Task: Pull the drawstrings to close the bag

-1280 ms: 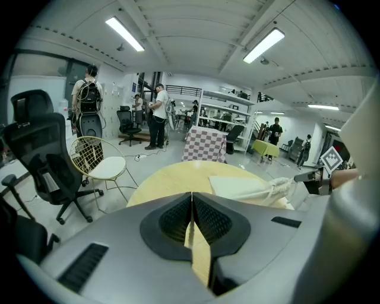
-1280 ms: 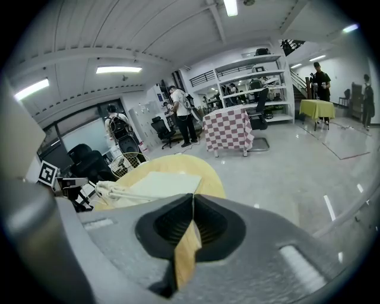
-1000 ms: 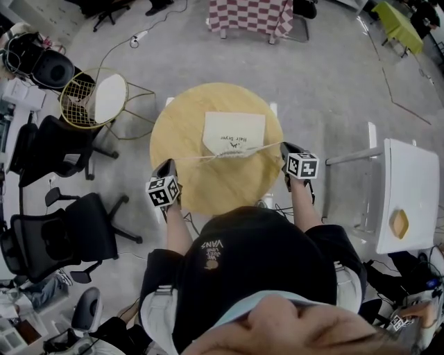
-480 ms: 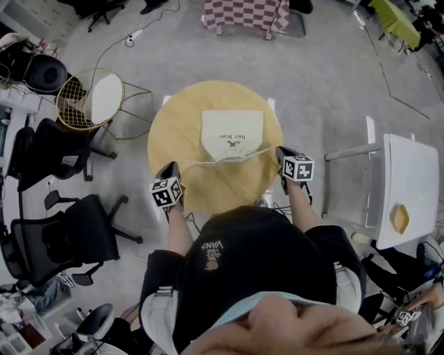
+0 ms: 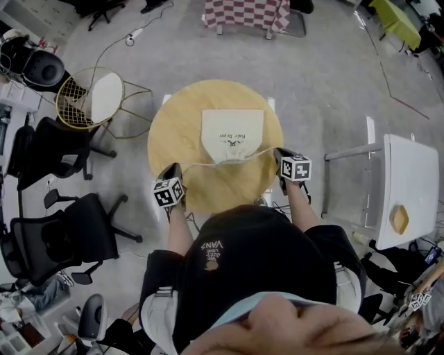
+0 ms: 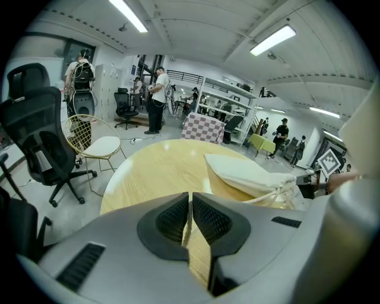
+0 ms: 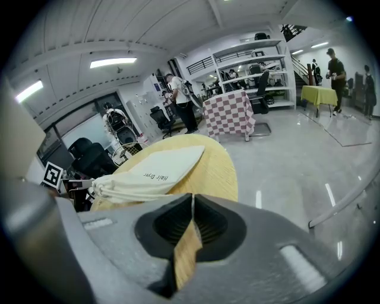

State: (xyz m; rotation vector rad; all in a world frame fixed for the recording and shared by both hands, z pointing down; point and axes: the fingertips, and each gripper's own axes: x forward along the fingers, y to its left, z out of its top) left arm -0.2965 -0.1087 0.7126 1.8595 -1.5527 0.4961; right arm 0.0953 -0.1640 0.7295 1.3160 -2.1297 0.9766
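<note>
A cream drawstring bag (image 5: 232, 132) printed "Hair Dryer" lies flat on the round wooden table (image 5: 177, 132), its gathered mouth toward me. One drawstring (image 5: 201, 164) runs left to my left gripper (image 5: 174, 167), which is shut on it at the table's near left edge. The other string (image 5: 262, 152) runs right to my right gripper (image 5: 279, 152); its jaws have just been opening slightly, with the string still running between them. The left gripper view shows the bag (image 6: 249, 175) beyond nearly closed jaws (image 6: 190, 200). The right gripper view shows the bag (image 7: 151, 172) above jaws (image 7: 192, 203) with a thin gap.
A gold wire chair (image 5: 90, 100) with a white seat stands left of the table, and black office chairs (image 5: 66, 236) stand nearer. A white side table (image 5: 409, 166) is at the right, a checkered-cloth table (image 5: 250, 14) beyond. People stand far off in both gripper views.
Both grippers have sunk a little toward the table. The two strings, stretched in a straight line a second ago, now hang slightly slacker. The bag has stayed in place.
</note>
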